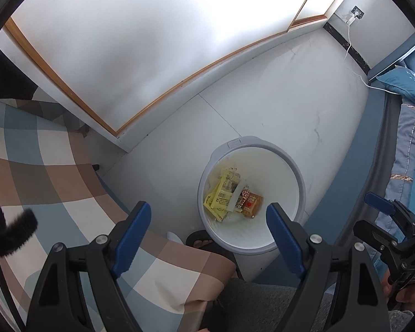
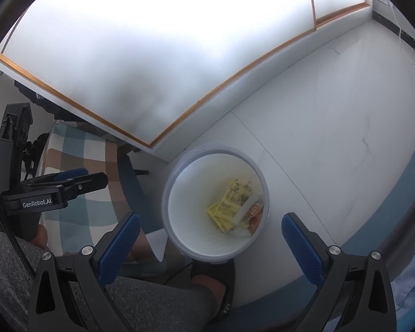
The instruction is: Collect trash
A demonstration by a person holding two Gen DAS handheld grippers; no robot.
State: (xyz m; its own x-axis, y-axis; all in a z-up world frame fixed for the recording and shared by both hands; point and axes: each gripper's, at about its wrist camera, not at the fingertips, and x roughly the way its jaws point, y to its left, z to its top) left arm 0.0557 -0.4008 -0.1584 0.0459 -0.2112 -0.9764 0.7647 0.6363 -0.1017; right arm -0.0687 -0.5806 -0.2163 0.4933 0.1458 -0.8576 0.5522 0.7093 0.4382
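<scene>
Both grippers hang over the white bin with their blue-padded jaws spread wide and nothing between them. From where I stand, the left gripper points almost straight down, its fingers framing the bin on the pale floor, while the right gripper tilts less steeply toward the same bin.

At the bottom of the bin lies the collected trash: a heap of yellow wrappers, a white strip across them, and an orange packet just beside the heap. I see no loose litter on the floor around the bin, nor on the checked cloth to the left, so the collecting looks close to finished, or wholly so; anything lying outside these two views I cannot judge.

The person is close behind the bin, one sandalled foot touching its near wall, a grey-clad leg beneath the right gripper. A blue bed edge runs along the right side, well apart from the bin.
</scene>
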